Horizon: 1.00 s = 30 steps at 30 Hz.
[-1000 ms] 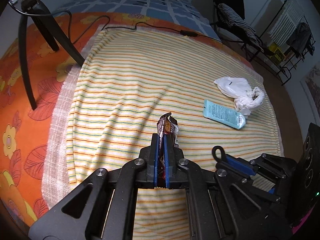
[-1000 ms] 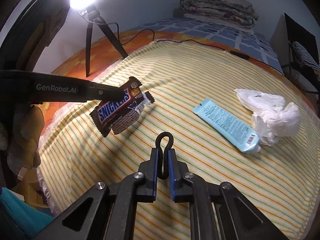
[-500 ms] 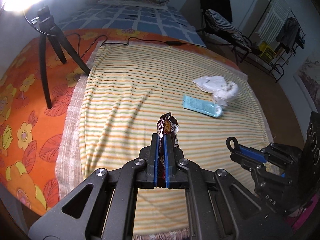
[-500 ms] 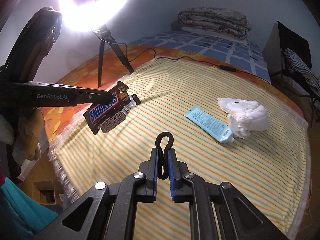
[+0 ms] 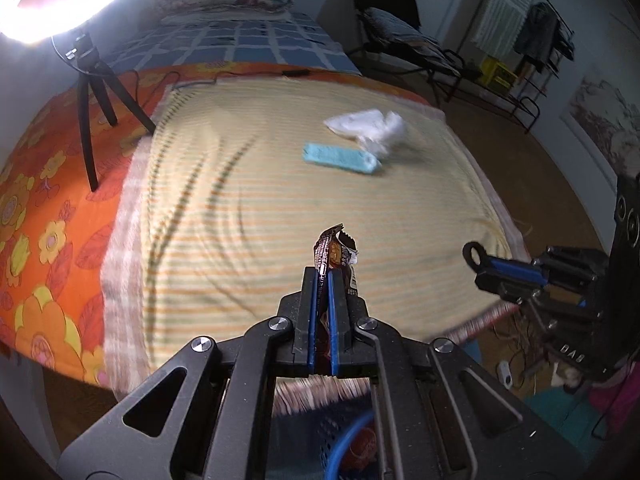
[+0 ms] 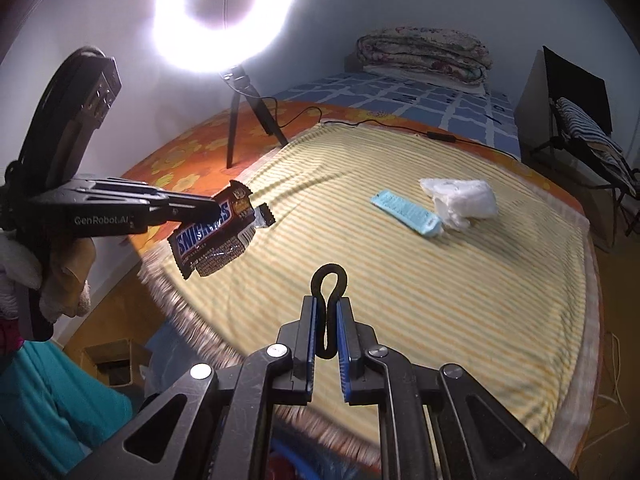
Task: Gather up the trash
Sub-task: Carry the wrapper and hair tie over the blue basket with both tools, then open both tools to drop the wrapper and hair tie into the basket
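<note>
My left gripper (image 5: 324,276) is shut on a brown Snickers wrapper (image 5: 335,248), which sticks up between its blue pads. In the right wrist view the same gripper (image 6: 212,208) holds the wrapper (image 6: 214,240) in the air over the bed's left front corner. My right gripper (image 6: 328,308) is shut on a thin black loop (image 6: 328,280), and it shows at the right of the left wrist view (image 5: 480,256). A light blue packet (image 5: 340,158) (image 6: 406,214) and a crumpled white bag (image 5: 370,124) (image 6: 460,198) lie side by side on the far right of the striped yellow sheet (image 5: 240,220).
A dark blue mesh basket (image 5: 316,432) sits low beneath the left gripper, past the sheet's fringe. A ring light (image 6: 224,12) on a tripod (image 5: 92,92) stands on the orange cover at left. Chair, drying rack and black speaker (image 5: 628,216) stand right; a cardboard box (image 6: 112,364) lies on the floor.
Both grippers have drawn back from the bed and risen, each keeping its hold. The sheet's fringed front edge and the basket below have come into view.
</note>
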Motion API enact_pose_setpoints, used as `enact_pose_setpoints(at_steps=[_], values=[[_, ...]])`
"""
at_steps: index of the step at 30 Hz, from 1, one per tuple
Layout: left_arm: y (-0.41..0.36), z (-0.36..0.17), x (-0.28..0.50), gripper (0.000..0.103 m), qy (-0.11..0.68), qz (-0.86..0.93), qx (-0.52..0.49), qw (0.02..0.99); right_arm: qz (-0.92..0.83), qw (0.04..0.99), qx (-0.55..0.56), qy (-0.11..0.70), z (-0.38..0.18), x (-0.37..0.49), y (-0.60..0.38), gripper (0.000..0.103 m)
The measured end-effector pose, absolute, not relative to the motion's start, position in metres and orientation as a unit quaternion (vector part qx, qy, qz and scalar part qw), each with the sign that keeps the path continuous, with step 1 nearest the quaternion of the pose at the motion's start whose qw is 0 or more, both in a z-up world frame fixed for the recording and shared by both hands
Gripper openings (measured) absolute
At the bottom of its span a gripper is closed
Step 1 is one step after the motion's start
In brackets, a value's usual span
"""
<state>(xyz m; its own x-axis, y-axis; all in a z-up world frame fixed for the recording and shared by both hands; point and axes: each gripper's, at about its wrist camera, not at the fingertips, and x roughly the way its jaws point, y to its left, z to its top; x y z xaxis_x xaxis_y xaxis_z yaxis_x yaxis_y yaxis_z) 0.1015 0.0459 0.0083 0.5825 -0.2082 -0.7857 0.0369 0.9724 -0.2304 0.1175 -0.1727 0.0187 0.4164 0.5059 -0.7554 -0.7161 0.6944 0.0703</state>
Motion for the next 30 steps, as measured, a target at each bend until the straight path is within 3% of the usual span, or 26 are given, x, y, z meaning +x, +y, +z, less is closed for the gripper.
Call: enact_pose_setpoints(at_steps=[30], values=[[-0.046, -0.089, -0.006, 0.002, 0.538, -0.137, -0.067, 0.829, 0.363, 0.795, -0.104, 0.474, -0.054, 0.009, -0.246, 0.008]])
